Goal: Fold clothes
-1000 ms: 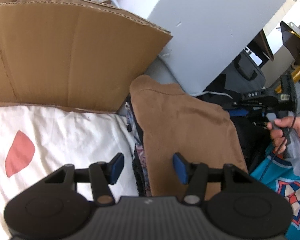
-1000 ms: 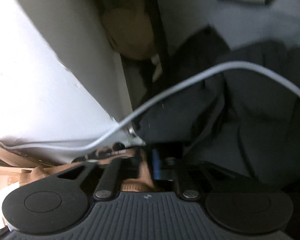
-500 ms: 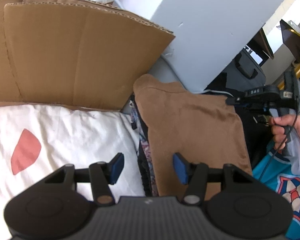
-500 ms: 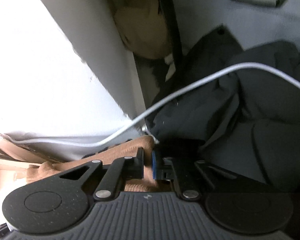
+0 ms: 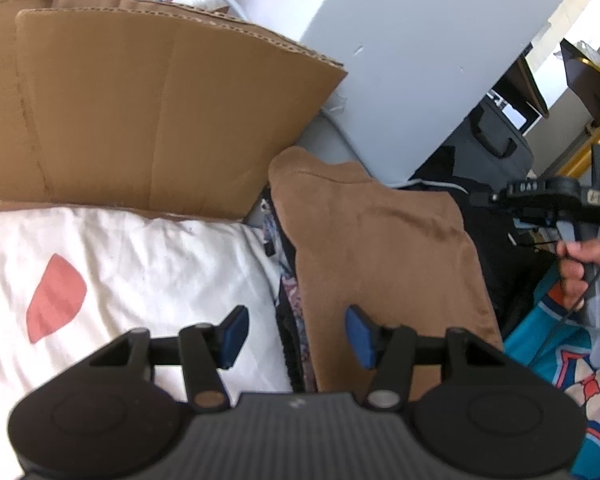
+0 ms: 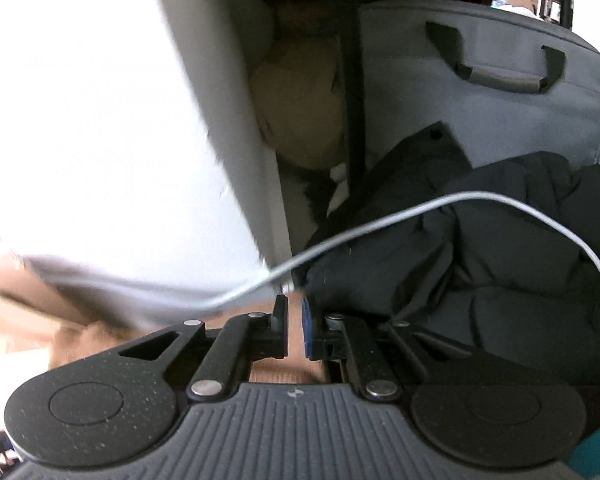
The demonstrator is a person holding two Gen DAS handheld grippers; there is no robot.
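A brown garment (image 5: 380, 248) lies spread beside a white cushion, on top of dark patterned clothes (image 5: 292, 300). My left gripper (image 5: 296, 332) hovers open above the garment's left edge and holds nothing. At the right of the left wrist view, a person's hand (image 5: 580, 268) holds the other gripper at the garment's far right corner. In the right wrist view my right gripper (image 6: 295, 322) pinches a fold of the brown garment (image 6: 284, 374) between its pads. Its jaws are opening slightly, with the cloth still between them.
A cardboard sheet (image 5: 140, 112) stands behind the white cushion (image 5: 140, 280), with a white panel (image 5: 420, 40) to its right. A grey bag (image 6: 480, 80), a black padded jacket (image 6: 500, 260) and a white cable (image 6: 420, 208) lie beyond the right gripper. A teal jersey (image 5: 560, 380) lies at lower right.
The right gripper's jaws closed onto the brown garment's edge and rose with it. The garment's right side spread wider in the left wrist view. The left gripper stayed put.
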